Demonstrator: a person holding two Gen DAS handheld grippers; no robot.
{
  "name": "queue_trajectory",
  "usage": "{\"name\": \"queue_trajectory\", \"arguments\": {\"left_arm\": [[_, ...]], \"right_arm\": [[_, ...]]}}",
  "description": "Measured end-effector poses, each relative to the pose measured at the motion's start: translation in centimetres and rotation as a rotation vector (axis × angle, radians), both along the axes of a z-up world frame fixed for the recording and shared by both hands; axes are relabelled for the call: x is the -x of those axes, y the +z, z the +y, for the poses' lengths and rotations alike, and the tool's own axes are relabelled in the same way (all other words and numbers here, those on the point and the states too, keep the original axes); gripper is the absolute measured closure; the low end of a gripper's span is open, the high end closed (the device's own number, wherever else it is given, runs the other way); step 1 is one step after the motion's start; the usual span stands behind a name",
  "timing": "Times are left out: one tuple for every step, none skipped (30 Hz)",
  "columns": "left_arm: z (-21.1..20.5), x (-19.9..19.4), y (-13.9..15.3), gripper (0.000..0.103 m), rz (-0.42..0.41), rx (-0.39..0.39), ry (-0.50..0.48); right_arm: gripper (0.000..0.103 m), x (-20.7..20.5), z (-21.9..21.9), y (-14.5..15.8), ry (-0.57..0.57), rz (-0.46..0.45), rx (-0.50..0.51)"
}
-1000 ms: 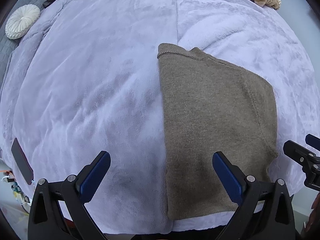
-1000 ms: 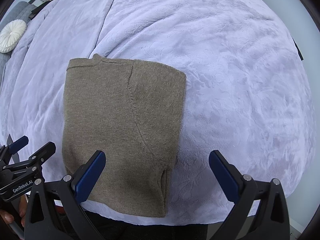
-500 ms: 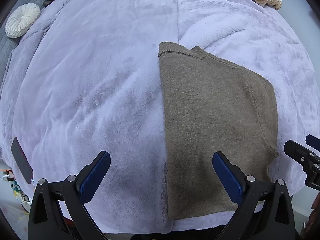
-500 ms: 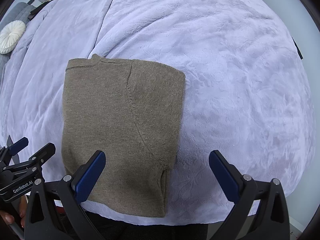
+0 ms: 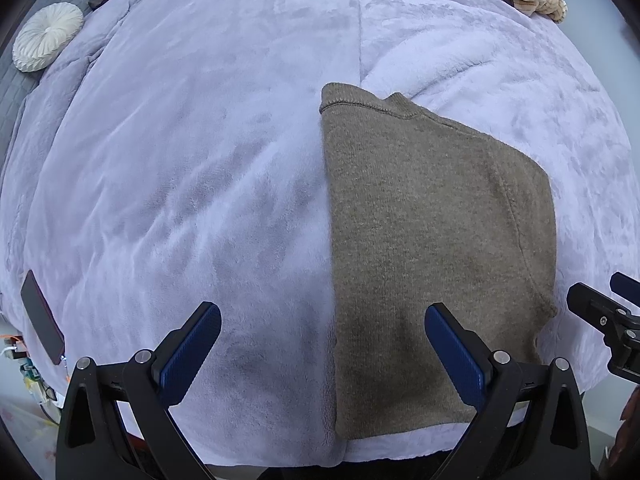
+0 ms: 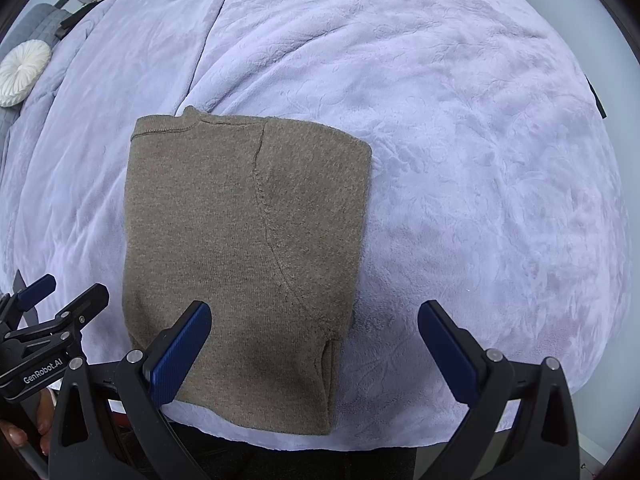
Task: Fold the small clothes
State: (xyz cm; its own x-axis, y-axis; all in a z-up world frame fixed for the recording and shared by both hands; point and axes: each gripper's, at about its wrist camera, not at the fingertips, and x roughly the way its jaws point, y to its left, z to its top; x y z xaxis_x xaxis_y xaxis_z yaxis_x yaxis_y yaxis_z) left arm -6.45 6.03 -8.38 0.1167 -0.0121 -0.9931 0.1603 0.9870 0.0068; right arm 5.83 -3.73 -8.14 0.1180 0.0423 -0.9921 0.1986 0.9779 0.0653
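The left gripper is hovering with its jaws spread wide and gripping nothing; its right pad sits over the near left part of the sweater. The right gripper is likewise gaping wide and empty, its left pad above the sweater's near edge.

The olive-brown knit sweater is lying already folded lengthwise into a tall rectangle near the front edge of the lavender plush blanket, with the collar at 12 o'clock and the hem at 6 o'clock.

The next fold is probably hem to collar. To do it well, each gripper should be pinching 1 near corner through all layers, at 7 and 5 o'clock, lifting evenly and laying the hem square with the collar. Grabbing only the top layer risks opening the existing fold.

A white round cushion is resting at 10 o'clock, well apart.
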Motion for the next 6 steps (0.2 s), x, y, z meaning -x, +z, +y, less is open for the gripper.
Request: {"name": "queue_trajectory", "arguments": {"left_arm": [[0.0,0.02,0.0,0.001,0.001,-0.002,-0.002],[0.01,0.01,0.01,0.001,0.003,-0.003,-0.003],[-0.01,0.04,0.01,0.001,0.003,-0.003,-0.003],[-0.02,0.1,0.01,0.001,0.004,-0.005,-0.002],[0.01,0.11,0.01,0.001,0.005,-0.006,-0.001],[-0.04,0.17,-0.03,0.001,0.005,-0.006,0.0]], "right_arm": [[0.0,-0.01,0.0,0.0,0.0,0.0,0.0],[0.0,0.03,-0.05,0.01,0.0,0.0,-0.001],[0.0,-0.01,-0.01,0.01,0.001,0.0,0.0],[0.0,0.0,0.0,0.01,0.001,-0.001,0.0],[0.0,0.0,-0.01,0.01,0.001,0.0,0.0],[0.0,0.03,-0.01,0.0,0.001,-0.001,0.001]]}}
